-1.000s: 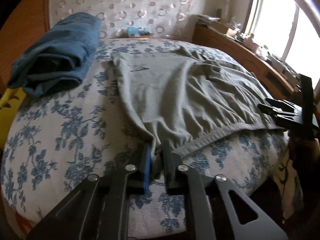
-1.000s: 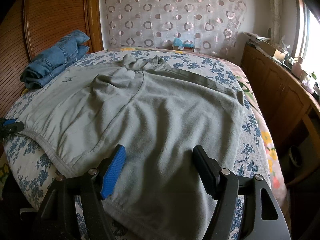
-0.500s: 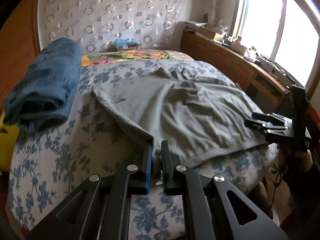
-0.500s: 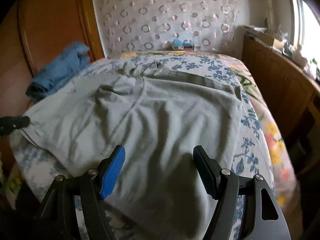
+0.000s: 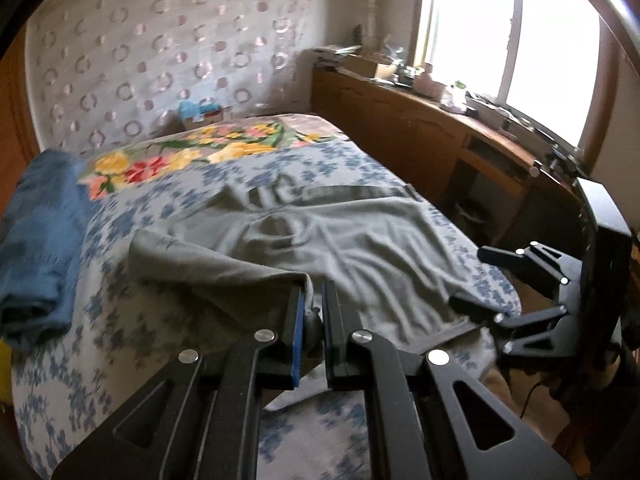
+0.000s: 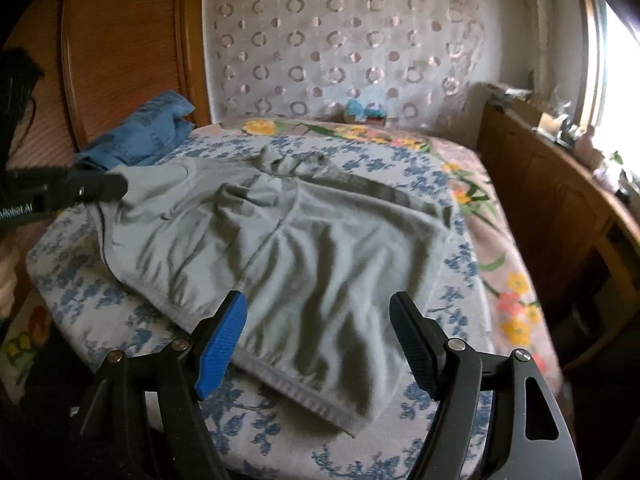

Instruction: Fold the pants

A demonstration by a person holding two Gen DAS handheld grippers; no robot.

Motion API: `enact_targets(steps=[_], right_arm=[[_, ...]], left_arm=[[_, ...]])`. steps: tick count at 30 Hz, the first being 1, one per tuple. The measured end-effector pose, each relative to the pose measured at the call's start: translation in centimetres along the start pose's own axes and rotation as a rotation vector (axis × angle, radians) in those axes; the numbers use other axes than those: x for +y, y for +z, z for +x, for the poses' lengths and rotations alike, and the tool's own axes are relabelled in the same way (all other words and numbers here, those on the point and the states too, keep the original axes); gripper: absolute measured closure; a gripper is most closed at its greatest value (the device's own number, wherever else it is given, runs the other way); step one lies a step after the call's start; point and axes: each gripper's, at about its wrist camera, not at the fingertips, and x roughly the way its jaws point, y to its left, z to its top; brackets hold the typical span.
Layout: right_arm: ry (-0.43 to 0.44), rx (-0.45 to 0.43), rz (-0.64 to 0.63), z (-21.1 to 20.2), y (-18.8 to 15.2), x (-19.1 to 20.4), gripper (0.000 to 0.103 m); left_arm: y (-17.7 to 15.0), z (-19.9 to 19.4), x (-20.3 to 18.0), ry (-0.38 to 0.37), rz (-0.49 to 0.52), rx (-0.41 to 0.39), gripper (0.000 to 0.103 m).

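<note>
Grey-green pants (image 6: 304,240) lie spread on the bed, waistband toward me, legs bunched at the far end. My left gripper (image 5: 314,304) is shut on the left waistband corner of the pants (image 5: 360,248) and holds it lifted above the bed, the cloth draped from it. It also shows in the right wrist view (image 6: 100,188) at the pants' left edge. My right gripper (image 6: 318,328) is open and empty, just above the waistband near the right corner. It shows in the left wrist view (image 5: 480,284) beside that corner.
Folded blue jeans (image 5: 36,248) lie at the bed's left side, also in the right wrist view (image 6: 148,132). A floral bedspread (image 6: 120,320) covers the bed. A wooden headboard (image 6: 120,40) is at left, a wooden cabinet (image 5: 420,132) along the right, under a window.
My left gripper has lifted the waistband corner up and toward the right, raising the pants' left edge off the bed. My right gripper stayed open and moved slightly back over the waistband.
</note>
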Motion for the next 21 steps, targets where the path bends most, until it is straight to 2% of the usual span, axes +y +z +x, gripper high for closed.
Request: enact_targets(steps=[11,16,19,21], right_arm=[[-0.025,-0.013,0.032,-1.5,-0.9,-1.4,0.027],[-0.029,-0.018,0.048,-1.5,-1.3,-2.0,0.027],[-0.019,-0.02,0.058,-1.6,-1.6,-2.1,0.027],[-0.013,-0.021,0.066,-1.5,-1.7,-2.1,0.027]], left_arm=[[1.9,1.2,-4.0,-0.059,0.027,0.01,0.094],[1.9,1.9,-3.9,-0.032,0.014,0.014,0.094],[1.7,1.8,-3.1,-0.032,-0.013,0.025,0.087],[1.5,0.9,-2.4,-0.019,-0.022,0.009,0.077]])
